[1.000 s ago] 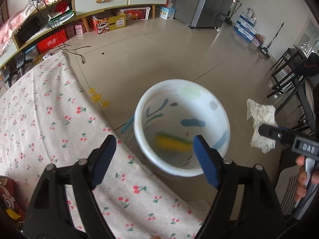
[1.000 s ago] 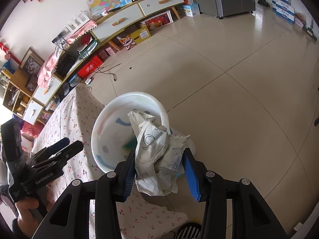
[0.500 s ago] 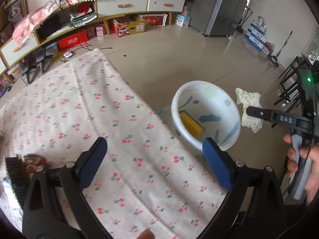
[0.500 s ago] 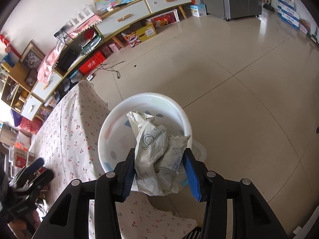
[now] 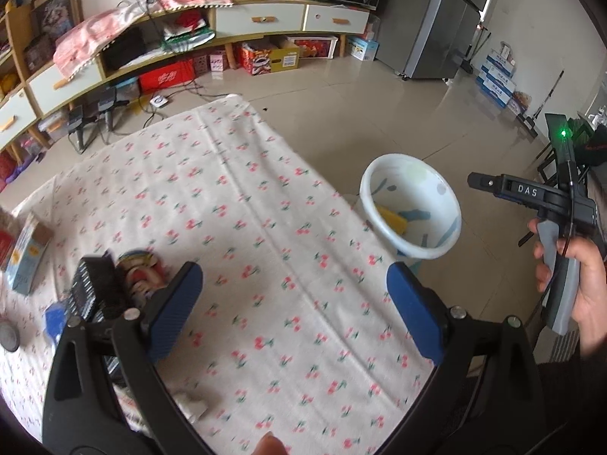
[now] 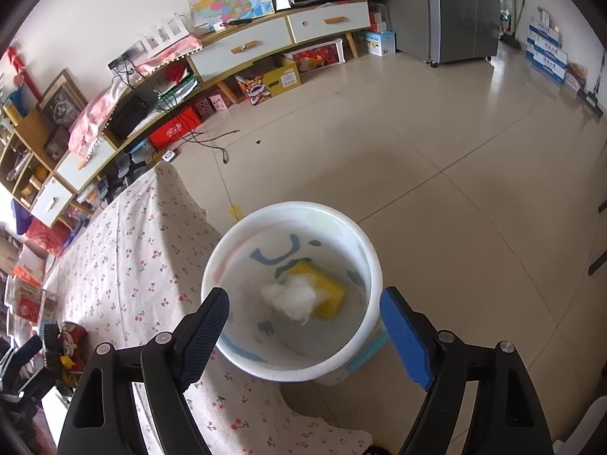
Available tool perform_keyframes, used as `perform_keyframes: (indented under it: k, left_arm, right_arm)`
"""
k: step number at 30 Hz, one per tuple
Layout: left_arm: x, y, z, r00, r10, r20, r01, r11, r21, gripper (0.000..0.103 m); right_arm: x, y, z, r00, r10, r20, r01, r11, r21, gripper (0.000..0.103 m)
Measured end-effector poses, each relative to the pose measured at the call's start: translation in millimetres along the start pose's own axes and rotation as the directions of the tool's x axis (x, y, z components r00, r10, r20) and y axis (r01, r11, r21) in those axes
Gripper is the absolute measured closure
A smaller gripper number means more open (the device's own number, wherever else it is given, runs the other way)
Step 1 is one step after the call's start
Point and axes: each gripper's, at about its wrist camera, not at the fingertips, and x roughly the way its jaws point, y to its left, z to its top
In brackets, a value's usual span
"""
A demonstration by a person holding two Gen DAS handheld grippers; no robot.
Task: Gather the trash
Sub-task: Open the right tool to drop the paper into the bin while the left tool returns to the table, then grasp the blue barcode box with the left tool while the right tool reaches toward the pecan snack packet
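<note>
In the left wrist view, the left gripper [image 5: 294, 305] fills the bottom of the frame with its blue-padded jaws spread wide and nothing between them, hanging above a table [image 5: 235, 204] draped in cherry-print cloth. At lower left of the frame a black brush [image 5: 95, 292] lies against a red printed wrapper [image 5: 142, 271], with a small carton [image 5: 26, 259] at the far left edge and a pale scrap [image 5: 191, 407] low in the frame near the left finger. Right of centre, just beyond the table edge, stands the white bucket [image 5: 411, 208] with a yellow item [image 5: 390, 220] inside. At the right edge a hand [image 5: 580, 284] holds the right gripper [image 5: 474, 181], seen from the side; its jaw state cannot be read here

In the right wrist view, the right gripper [image 6: 305, 328] is at the bottom, jaws wide apart and empty, directly above the white bucket [image 6: 290, 292] in the centre of the frame. Inside it a crumpled white paper wad [image 6: 294, 297] lies partly on the yellow item [image 6: 328, 290] at the bottom. The table [image 6: 125, 258] runs along the left, touching or nearly touching the bucket's side. The red wrapper [image 6: 70, 341] shows at lower left, and the left gripper [image 6: 22, 364] is at the left edge
</note>
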Motion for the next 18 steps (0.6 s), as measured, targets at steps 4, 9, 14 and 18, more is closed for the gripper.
perform_keyframes:
  k: [4,9,14,18]
  left_arm:
    - [-13,22,-10,1.000,0.028,-0.004,-0.028,0.999,-0.019,0.006]
    - [-30,51,-27,0.998,0.067,-0.021,-0.068,0.996,-0.052,0.006]
    - [-42,79,-50,0.993,0.108,-0.054,-0.112,0.990,-0.081,0.006]
    - [-48,101,-68,0.989,0.126,-0.077,-0.134,0.985,-0.113,0.006]
  right_arm:
    - [-12,12,-2,1.000,0.003,0.011,-0.003,1.000,-0.029,0.019]
    - [-28,30,-9,1.000,0.021,0.017,-0.020,0.998,-0.066,0.019]
    - [-40,49,-22,0.998,0.059,0.006,-0.058,0.993,-0.105,0.018]
    - [-47,67,-35,0.997,0.078,-0.008,-0.079,0.987,-0.143,0.018]
